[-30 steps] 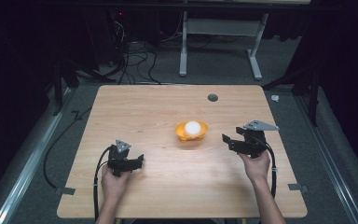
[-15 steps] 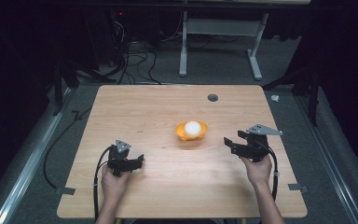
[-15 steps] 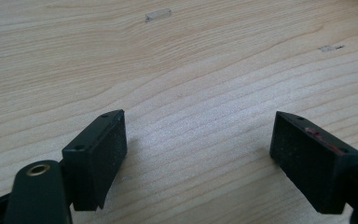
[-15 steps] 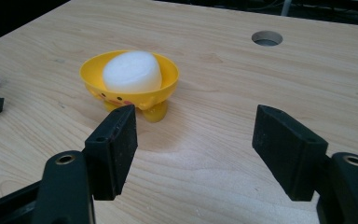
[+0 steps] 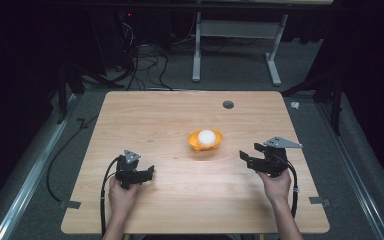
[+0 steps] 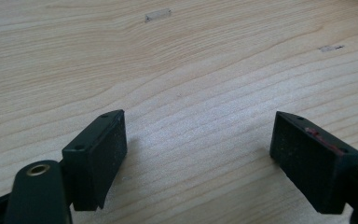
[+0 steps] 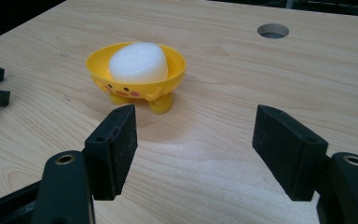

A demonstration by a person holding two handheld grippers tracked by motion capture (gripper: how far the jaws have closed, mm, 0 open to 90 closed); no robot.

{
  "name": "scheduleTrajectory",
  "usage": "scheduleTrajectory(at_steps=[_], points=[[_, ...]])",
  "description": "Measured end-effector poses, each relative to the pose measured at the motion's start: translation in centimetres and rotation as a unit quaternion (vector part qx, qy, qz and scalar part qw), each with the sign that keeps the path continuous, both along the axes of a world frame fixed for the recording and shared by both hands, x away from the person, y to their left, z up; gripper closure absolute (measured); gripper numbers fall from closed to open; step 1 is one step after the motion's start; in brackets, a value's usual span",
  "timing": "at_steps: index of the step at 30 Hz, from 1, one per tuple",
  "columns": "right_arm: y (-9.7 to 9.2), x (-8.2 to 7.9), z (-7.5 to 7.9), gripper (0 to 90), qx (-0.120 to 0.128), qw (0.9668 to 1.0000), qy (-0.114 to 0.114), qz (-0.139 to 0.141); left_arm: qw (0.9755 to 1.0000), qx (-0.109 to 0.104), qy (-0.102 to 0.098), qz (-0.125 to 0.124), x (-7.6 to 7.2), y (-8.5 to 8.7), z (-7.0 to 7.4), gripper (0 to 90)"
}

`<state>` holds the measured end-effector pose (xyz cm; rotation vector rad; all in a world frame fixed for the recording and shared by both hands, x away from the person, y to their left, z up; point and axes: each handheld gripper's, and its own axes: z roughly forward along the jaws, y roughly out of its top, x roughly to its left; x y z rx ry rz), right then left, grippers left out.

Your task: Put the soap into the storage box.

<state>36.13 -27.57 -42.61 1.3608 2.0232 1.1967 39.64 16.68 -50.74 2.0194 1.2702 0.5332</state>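
A yellow duck-faced bowl [image 5: 205, 140] stands on small feet near the middle of the wooden table [image 5: 155, 115]. A white rounded lump [image 5: 206, 136] lies in it. My right gripper [image 5: 244, 159] is to the right of the bowl and apart from it, pointing left. In the right gripper view the bowl [image 7: 137, 77] and the lump [image 7: 139, 62] lie ahead of the right gripper [image 7: 196, 140], whose jaws stand apart over bare wood. My left gripper [image 5: 147, 173] rests at the front left, and in its own view the left gripper [image 6: 198, 149] is open over bare table.
A round cable hole [image 5: 228, 104] sits near the table's far edge. Two small tape scraps [image 6: 157, 15] lie on the wood ahead of the left gripper. Behind the table are a white desk frame [image 5: 235, 35] and floor cables [image 5: 145, 60].
My right gripper has drifted a little toward the front edge of the table. The left gripper, the bowl and the lump have stayed where they were.
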Motion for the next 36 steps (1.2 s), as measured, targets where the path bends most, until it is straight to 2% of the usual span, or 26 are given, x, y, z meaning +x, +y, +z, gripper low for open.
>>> scheduleTrajectory(at_steps=[18, 36], points=[[0.5, -1.0, -0.9, 31.7, 0.005, 1.0, 0.004, -0.002, 1.0, 0.0, 0.0, 0.0, 0.0, 0.0, 0.0, 19.0], [0.8, -1.6, -2.3, 31.7, 0.006, 0.9998, 0.018, -0.001, 1.0, 0.0, 0.0, 0.0, 0.0, 0.0, 0.0, 19.0]])
